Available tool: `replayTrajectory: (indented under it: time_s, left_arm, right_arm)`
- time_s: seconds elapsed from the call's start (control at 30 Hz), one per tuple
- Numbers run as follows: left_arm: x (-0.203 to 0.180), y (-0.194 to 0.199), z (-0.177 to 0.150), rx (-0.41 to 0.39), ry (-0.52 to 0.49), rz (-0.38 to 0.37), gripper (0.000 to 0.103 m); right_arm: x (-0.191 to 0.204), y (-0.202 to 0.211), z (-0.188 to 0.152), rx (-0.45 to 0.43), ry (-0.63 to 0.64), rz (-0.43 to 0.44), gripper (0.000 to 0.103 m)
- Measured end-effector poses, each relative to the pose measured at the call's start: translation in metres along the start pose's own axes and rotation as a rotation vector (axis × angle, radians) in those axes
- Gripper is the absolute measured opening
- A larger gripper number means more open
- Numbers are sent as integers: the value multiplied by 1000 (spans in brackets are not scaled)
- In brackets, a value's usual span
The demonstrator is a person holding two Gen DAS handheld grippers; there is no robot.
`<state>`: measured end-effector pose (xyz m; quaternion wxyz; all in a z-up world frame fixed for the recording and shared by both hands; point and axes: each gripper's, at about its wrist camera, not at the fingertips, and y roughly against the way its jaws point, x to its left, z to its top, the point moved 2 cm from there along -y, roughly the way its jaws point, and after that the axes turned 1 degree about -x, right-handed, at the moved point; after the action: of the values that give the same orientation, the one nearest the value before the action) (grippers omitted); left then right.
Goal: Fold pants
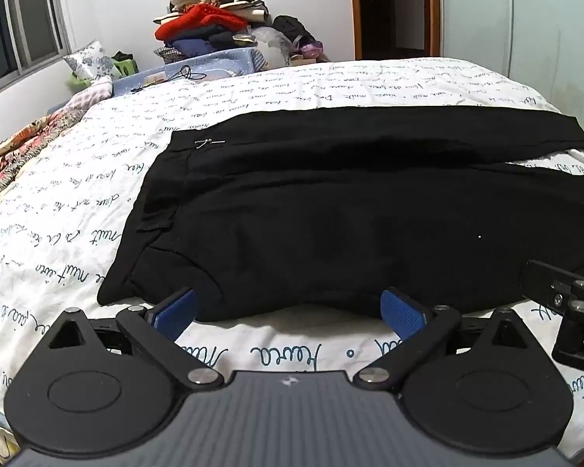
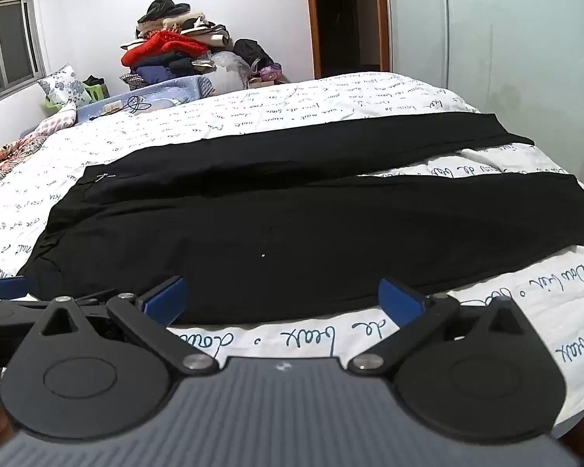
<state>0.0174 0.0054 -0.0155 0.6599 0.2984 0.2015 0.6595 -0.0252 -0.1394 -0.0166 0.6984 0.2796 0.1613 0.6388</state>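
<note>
Black pants (image 1: 331, 210) lay flat on bed (image 1: 97, 179); left gripper (image 1: 290, 309) and right gripper (image 2: 282, 297) gaped empty at near edge, apparently not touching.

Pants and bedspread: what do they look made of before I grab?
Pants: black woven cloth, matte, probably a soft cotton or blend; it lies limp and flat with no sheen, and a small metal zip pull glints near the waist. Bedspread: white printed cotton-like fabric, lightly quilted by its puckered wrinkles. Exact fibres cannot be told.
</note>
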Motion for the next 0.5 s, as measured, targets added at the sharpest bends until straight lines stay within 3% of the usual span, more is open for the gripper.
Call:
replayTrajectory:
  time_s: [0.5]
  left_arm:
    - [7,-7,2,20,30,-1,101]
  right_arm:
    - [-3,-3,0,9,-20,-5,103]
